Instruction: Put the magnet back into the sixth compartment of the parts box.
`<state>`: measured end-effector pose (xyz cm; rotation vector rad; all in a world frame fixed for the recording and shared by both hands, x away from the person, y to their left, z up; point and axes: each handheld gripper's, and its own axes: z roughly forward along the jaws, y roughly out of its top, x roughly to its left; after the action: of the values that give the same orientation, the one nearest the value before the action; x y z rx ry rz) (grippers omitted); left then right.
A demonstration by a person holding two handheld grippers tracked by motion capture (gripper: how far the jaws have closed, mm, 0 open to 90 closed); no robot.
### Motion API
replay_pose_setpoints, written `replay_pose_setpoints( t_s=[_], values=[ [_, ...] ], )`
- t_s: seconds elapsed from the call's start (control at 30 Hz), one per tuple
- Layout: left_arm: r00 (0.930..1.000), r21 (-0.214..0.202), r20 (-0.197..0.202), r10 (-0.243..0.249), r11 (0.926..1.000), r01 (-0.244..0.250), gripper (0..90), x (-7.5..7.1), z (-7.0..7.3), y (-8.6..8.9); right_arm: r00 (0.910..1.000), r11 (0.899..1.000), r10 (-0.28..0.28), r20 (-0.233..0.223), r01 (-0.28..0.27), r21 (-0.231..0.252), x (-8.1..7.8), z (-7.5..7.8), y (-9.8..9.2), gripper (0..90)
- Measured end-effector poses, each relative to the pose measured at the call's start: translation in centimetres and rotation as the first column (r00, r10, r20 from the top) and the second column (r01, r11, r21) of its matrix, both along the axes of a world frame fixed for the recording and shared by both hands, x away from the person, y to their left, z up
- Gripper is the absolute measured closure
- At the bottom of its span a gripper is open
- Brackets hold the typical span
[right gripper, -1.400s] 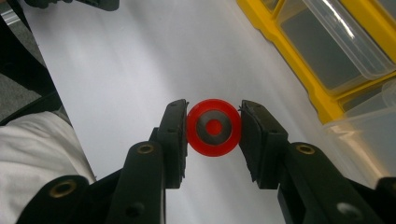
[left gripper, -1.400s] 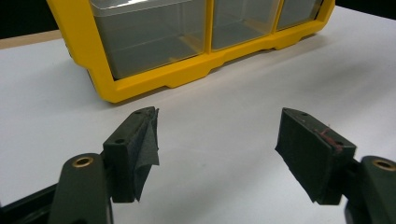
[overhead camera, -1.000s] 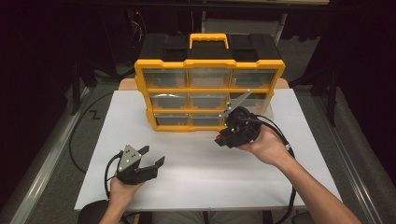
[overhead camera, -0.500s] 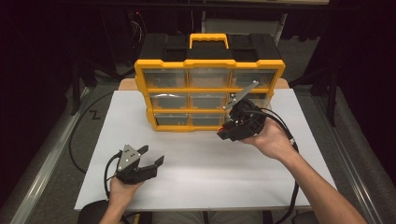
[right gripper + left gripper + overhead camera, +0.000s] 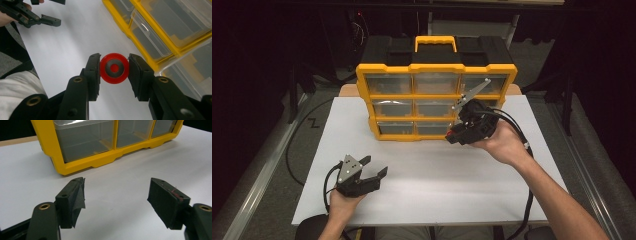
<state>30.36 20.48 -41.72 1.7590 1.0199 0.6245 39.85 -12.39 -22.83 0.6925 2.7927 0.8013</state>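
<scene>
Red disc point(image 5: 114, 68) sits pinched between the black jaws of the right gripper point(image 5: 114, 71), held up over the white table point(image 5: 427, 165) just in front of the yellow box point(image 5: 436, 95) of clear drawers. Since a second ago, this gripper has crept a bit nearer the box, up by its right drawers. Left gripper point(image 5: 373, 169) has stayed low and near, its jaws wide apart and holding nothing.

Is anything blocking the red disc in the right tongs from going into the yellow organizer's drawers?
The right tongs grip the red disc beside the yellow organizer. Its clear drawers all look pushed in, so a closed drawer front bars entry; nothing else visible does.
</scene>
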Motion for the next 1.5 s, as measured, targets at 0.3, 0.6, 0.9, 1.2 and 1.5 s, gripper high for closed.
replay_pose_setpoints(
  t_s=[0.3, 0.6, 0.9, 1.2, 1.5],
  values=[
    [1.0000, -0.001, 0.000, 0.000, 1.0000, 0.000, 29.5, 0.0, 0.0, 0.0, 0.9998, 1.000, -0.021, 0.004, 0.021, 0.005, 0.5, 0.7, -0.2, 65.1],
    [1.0000, 0.001, 0.000, 0.000, 1.0000, 0.000, 29.5, 0.0, 0.0, 0.0, 0.9990, 0.999, -0.041, 0.016, 0.041, 0.010, 1.2, 1.4, -0.6, 65.1],
    [1.0000, 0.000, 0.001, 0.000, 1.0000, 0.000, 29.5, 0.0, 0.0, 0.0, 0.9976, 0.998, -0.065, 0.025, 0.065, 0.012, 1.6, 1.8, -1.0, 65.1],
    [1.0000, 0.000, 0.001, -0.001, 1.0000, 0.001, 29.5, 0.0, 0.0, 0.0, 0.9957, 0.996, -0.086, 0.033, 0.086, 0.006, 2.0, 1.9, -1.5, 65.1],
    [1.0000, 0.001, 0.000, -0.001, 1.0000, 0.001, 29.5, 0.0, 0.0, 0.0, 0.9928, 0.994, -0.113, 0.038, 0.113, 0.010, 2.5, 2.1, -2.1, 65.0]
  ],
)
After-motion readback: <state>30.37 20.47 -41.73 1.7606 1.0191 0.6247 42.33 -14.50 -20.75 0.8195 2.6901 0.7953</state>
